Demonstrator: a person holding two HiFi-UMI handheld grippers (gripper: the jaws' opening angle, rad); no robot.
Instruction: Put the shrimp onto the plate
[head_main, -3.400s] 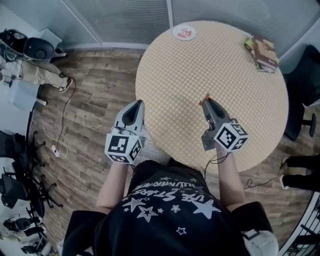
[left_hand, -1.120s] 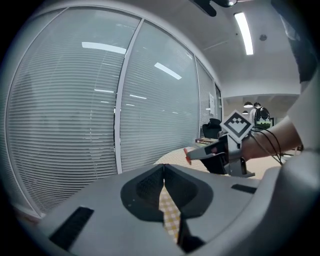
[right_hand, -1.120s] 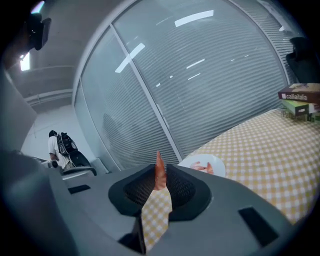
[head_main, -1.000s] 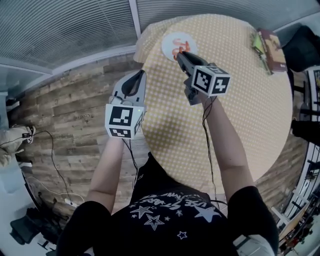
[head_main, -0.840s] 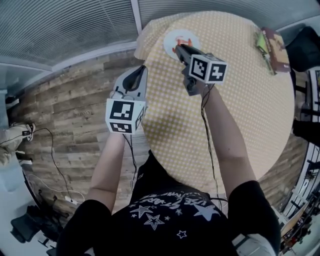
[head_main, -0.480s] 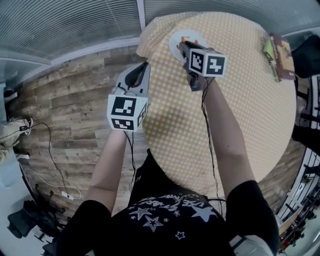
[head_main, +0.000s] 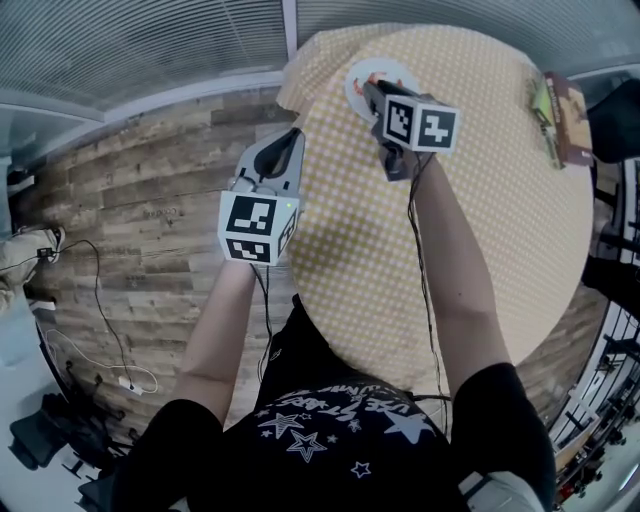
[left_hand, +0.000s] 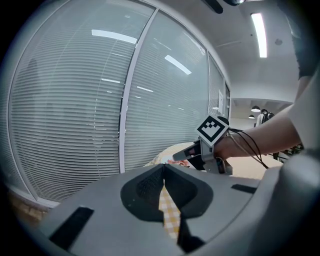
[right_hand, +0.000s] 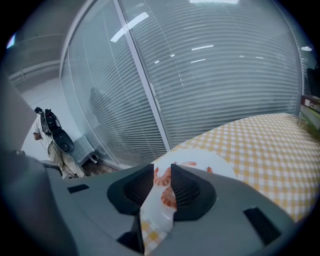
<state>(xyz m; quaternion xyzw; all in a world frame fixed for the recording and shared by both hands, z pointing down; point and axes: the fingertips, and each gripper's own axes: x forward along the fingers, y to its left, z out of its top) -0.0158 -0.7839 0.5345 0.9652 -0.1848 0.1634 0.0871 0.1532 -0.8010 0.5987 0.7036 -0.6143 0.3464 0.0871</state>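
A white plate lies at the far edge of the round checked table. My right gripper hangs just over it, jaws a narrow gap apart and shut on an orange shrimp that fills the gap at the tips. Through the gap, another shrimp shows lower down, against the plate. More shrimp pieces lie farther out on the plate. My left gripper is shut and empty, off the table's left edge over the wooden floor. In the left gripper view its jaws meet, and the right gripper shows beyond.
Books lie at the table's far right edge. A glass wall with blinds stands close behind the plate. Wooden floor with cables lies to the left.
The right gripper has carried the shrimp from mid-table out to the plate, and over the last second has crept a little farther over it. The left gripper stays shut beside the table.
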